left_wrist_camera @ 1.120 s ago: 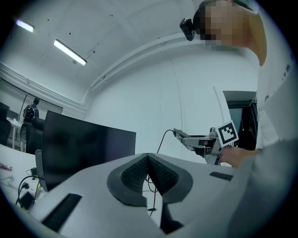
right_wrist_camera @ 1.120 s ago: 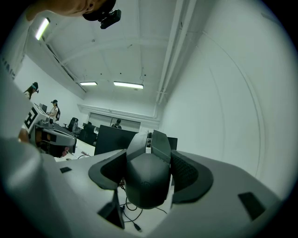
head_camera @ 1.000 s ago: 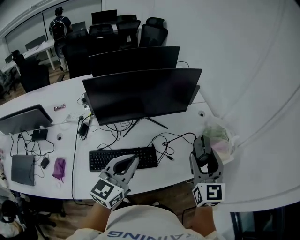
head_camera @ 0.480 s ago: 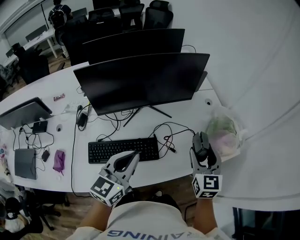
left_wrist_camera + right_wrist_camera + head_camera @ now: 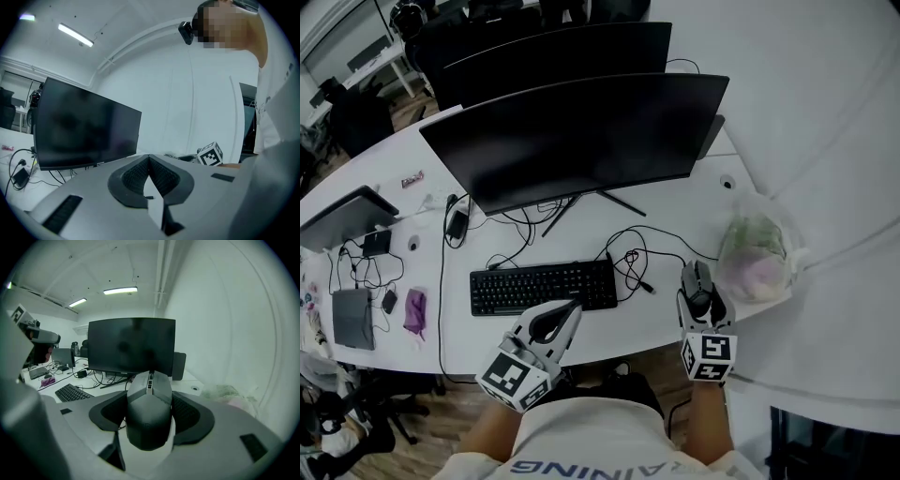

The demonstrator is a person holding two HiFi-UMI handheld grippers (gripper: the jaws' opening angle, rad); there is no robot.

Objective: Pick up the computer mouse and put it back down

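Right tongs [image 5: 698, 292] clamped on the computer mouse [image 5: 149, 411], 1 jaw on each side, mouse nose pointing at the monitor [image 5: 581, 131]. Mouse sits over the front right part of the table [image 5: 656, 323], near the plastic bag [image 5: 755, 258]. Left tongs [image 5: 567, 312] fully closed, jaws touching, nothing between them, just in front of the keyboard [image 5: 542, 286].

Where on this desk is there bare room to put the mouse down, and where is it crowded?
Bare: the front strip of the desk between the keyboard and the bag, under the mouse in the right gripper; also the corner behind the bag. Crowded: the cable tangle beside the keyboard and the wires under the monitor.
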